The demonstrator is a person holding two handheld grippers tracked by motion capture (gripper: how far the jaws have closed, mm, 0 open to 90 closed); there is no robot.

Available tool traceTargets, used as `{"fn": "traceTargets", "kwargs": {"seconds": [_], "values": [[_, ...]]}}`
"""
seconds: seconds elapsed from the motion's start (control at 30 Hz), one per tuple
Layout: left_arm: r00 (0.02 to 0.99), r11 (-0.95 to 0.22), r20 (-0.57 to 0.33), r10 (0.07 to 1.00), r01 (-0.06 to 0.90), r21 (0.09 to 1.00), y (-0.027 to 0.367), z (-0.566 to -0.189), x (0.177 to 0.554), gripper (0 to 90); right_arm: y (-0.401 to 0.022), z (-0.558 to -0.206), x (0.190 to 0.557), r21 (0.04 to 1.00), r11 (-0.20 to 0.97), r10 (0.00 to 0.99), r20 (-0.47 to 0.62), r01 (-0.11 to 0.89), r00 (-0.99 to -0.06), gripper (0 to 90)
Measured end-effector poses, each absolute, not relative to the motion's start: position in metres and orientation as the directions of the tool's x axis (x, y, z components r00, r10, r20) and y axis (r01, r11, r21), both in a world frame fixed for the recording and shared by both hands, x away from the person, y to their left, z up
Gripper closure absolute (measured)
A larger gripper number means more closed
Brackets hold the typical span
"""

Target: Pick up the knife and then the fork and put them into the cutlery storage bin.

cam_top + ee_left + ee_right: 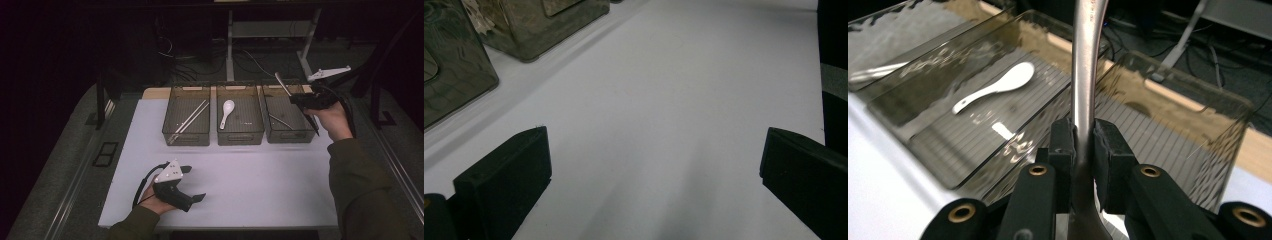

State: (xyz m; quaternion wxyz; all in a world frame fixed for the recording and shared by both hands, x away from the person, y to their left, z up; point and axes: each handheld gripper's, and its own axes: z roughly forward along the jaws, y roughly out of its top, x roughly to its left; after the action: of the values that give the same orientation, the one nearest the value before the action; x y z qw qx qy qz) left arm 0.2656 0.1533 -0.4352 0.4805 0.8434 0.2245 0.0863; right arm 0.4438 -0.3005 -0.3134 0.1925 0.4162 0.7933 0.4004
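My right gripper [301, 99] hovers over the right-hand clear bin [288, 137], shut on the handle of a metal utensil [283, 84] that sticks up and back from it. In the right gripper view the pads [1064, 142] pinch that shiny handle [1085, 75] between them; I cannot tell what kind of utensil it is. A white spoon [227, 111] lies in the middle bin [240, 140]. My left gripper [192, 182] rests low on the white mat [250, 185] near the front left, its jaws wide apart with nothing between them [654, 165].
Three clear bins stand in a row at the back of the mat. The left bin [186, 140] holds long metal sticks [192, 116]; a thin metal piece [280, 121] lies in the right one. Dark table frame and cables lie beyond.
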Motion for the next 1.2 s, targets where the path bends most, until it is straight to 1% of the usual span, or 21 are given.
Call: {"fn": "traceTargets", "kwargs": {"seconds": [0.2, 0.43, 0.53, 0.83, 0.97, 1.2], "values": [[0.884, -0.438, -0.072, 0.461, 0.297, 0.849, 0.153, -0.435, 0.265, 0.0, -0.302, -0.315, 0.464, 0.819, 0.316, 0.832, 0.004, 0.479, -0.555, 79.3], [0.884, -0.435, -0.075, 0.461, 0.299, 0.849, 0.152, -0.436, 0.265, 0.0, -0.302, -0.329, 0.479, 0.808, 0.313, 0.85, -0.003, 0.499, -0.527, 79.3], [0.885, -0.439, -0.073, 0.46, 0.298, 0.848, 0.152, -0.436, 0.265, 0.0, -0.303, -0.336, 0.483, 0.799, 0.33, 0.851, -0.021, 0.502, -0.525, 79.3], [0.886, -0.44, -0.07, 0.459, 0.295, 0.848, 0.152, -0.436, 0.265, 0.0, -0.303, -0.354, 0.49, 0.795, 0.326, 0.857, -0.02, 0.511, -0.515, 79.3], [0.887, -0.444, -0.068, 0.456, 0.293, 0.847, 0.152, -0.436, 0.265, 0.0, -0.302, -0.367, 0.489, 0.783, 0.348, 0.855, -0.04, 0.515, -0.516, 79.3], [0.887, -0.443, -0.071, 0.456, 0.295, 0.846, 0.151, -0.436, 0.265, 0.0, -0.295, -0.377, 0.492, 0.76, 0.394, 0.844, -0.077, 0.517, -0.53, 79.3]]}}
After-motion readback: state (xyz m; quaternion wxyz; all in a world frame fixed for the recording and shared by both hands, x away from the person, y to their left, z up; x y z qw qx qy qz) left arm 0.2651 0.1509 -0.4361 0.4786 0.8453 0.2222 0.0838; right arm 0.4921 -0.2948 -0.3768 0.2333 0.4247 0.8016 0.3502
